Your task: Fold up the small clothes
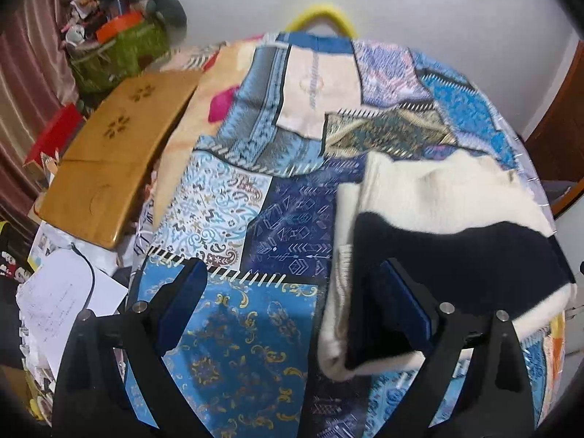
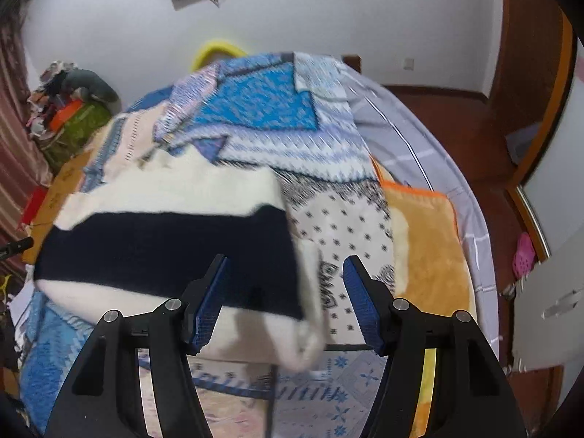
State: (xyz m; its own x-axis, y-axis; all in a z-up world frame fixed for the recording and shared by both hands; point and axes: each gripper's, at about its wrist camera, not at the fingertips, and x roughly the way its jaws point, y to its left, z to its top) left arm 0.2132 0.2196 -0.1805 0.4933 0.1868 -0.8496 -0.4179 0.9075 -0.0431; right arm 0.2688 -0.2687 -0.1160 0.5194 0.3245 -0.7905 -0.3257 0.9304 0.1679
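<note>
Both grippers gape, holding nothing — left gripper [image 1: 292,303], right gripper [image 2: 284,299] — over the cream-and-black garment [image 2: 164,233].

I stand over a bed spread with a blue patchwork quilt [image 1: 255,189]. A plain white wall [image 2: 328,11] rises behind it. A striped curtain [image 1: 25,73] hangs at my left; a wooden lap table [image 1: 109,153] sits there. Reddish-brown floor [image 2: 456,116] shows right.

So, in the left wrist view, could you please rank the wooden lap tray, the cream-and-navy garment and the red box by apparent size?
1. Cream-and-navy garment, though its nearness to the camera inflates it.
2. Wooden lap tray.
3. Red box, partly hidden.
</note>
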